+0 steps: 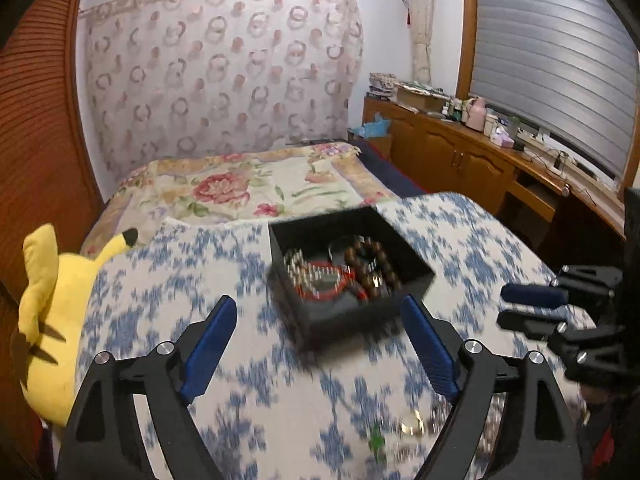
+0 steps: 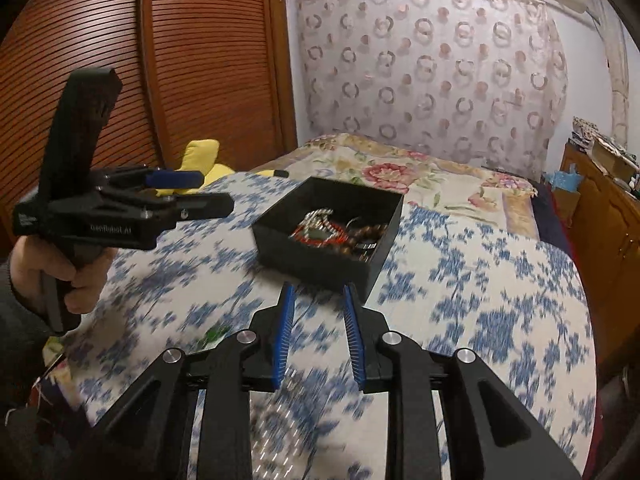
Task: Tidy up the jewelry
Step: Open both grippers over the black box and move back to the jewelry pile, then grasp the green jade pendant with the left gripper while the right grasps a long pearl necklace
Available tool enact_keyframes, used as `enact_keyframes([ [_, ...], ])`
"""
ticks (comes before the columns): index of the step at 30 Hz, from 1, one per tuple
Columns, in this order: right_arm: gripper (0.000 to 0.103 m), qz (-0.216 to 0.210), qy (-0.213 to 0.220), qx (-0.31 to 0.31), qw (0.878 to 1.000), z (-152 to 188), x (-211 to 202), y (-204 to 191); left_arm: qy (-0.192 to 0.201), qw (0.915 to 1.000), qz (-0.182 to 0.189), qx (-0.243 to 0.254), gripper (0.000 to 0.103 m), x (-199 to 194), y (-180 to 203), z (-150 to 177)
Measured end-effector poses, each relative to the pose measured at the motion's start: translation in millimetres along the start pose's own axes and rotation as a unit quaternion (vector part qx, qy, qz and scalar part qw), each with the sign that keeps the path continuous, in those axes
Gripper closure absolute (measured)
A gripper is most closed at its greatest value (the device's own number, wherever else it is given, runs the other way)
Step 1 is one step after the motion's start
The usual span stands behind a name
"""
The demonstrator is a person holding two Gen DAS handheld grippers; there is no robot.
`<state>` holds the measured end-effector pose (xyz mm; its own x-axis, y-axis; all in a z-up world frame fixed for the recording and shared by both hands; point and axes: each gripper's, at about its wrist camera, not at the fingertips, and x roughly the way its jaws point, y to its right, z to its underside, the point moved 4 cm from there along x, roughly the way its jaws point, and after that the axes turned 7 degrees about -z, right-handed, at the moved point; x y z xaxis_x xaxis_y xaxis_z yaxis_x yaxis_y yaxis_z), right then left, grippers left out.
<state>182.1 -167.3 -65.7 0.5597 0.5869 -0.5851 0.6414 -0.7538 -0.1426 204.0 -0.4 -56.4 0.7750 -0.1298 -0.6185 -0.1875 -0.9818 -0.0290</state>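
A black open box [image 1: 352, 312] sits on the blue-and-white cloth; it holds a brown bead bracelet [image 1: 372, 266], a red bead string [image 1: 320, 284] and silver pieces. It also shows in the right wrist view [image 2: 320, 258]. My left gripper [image 1: 318, 308] is open and empty, its fingers either side of the box's near wall, held above it. My right gripper [image 2: 318, 294] is partly open and empty, just short of the box's near wall. Loose jewelry, a gold ring [image 1: 412, 426] and a green piece [image 1: 376, 440], lies on the cloth near me. The view is blurred.
A yellow plush toy [image 1: 52, 320] lies at the cloth's left edge. A floral bedspread [image 1: 248, 188] lies beyond the box. A wooden cabinet [image 1: 472, 156] with clutter runs along the right. A wooden slatted wardrobe [image 2: 180, 60] stands on the left.
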Motion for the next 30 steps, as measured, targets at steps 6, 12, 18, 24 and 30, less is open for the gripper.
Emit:
enact_keyframes([
  [6,0.076,-0.009,-0.016,0.001,1.0,23.8,-11.8,-10.6,-0.012,0.9999,0.002,-0.008,0.016,-13.1,-3.9,31.1],
  [12,0.076,-0.025,-0.048,0.0,0.999,55.5,-8.9,-24.1,-0.02,0.9996,0.001,-0.022,0.015,-24.7,-9.7,56.4],
  [18,0.076,-0.044,-0.067,-0.007,0.997,73.6,-4.2,-42.2,-0.029,0.9991,0.002,-0.03,0.015,-32.5,-9.3,76.4],
  [24,0.076,-0.052,-0.079,-0.027,0.995,76.7,-0.7,-58.7,-0.035,0.9992,-0.001,-0.022,0.015,-37.3,-4.0,90.3],
  [30,0.074,-0.031,-0.103,-0.062,0.992,82.5,8.3,-67.1,-0.035,0.9992,0.003,-0.02,0.015,-41.2,0.5,96.4],
])
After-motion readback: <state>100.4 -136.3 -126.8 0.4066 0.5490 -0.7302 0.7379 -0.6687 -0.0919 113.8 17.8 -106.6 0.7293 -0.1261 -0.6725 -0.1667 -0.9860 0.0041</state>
